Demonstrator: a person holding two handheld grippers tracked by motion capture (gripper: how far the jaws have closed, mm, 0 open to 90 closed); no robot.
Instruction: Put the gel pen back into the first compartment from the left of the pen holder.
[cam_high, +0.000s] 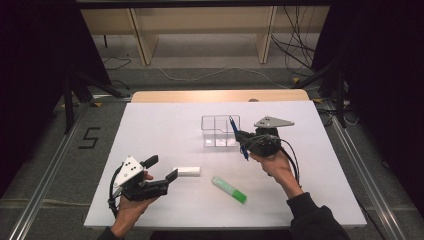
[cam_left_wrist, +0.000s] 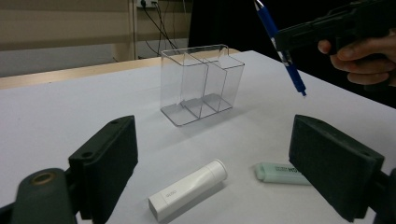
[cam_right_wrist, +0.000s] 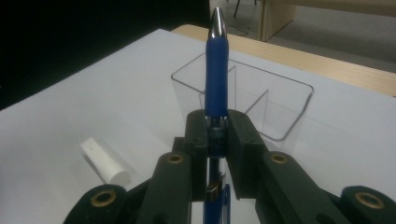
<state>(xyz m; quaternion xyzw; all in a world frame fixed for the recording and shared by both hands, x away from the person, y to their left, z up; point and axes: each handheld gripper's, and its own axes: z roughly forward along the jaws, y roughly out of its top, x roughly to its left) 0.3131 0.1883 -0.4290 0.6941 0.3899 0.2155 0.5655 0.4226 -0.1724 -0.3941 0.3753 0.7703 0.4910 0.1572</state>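
My right gripper (cam_high: 246, 138) (cam_right_wrist: 217, 127) is shut on a blue pen (cam_high: 239, 139) (cam_right_wrist: 216, 70) and holds it tilted in the air, just right of a clear divided organizer (cam_high: 220, 131) (cam_right_wrist: 285, 105). In the left gripper view the blue pen (cam_left_wrist: 281, 45) hangs point down from the right gripper (cam_left_wrist: 327, 28), to the right of the organizer (cam_left_wrist: 201, 84). My left gripper (cam_high: 161, 168) (cam_left_wrist: 219, 161) rests open near the table's front left, with nothing between its jaws. A white tube (cam_high: 186, 171) (cam_left_wrist: 187, 190) (cam_right_wrist: 105, 163) lies just beyond it.
A green marker (cam_high: 228, 189) (cam_left_wrist: 280, 173) lies on the white table (cam_high: 165, 125) in front of the organizer. Wooden shelving (cam_high: 200, 25) and loose cables are on the floor beyond the table's far edge.
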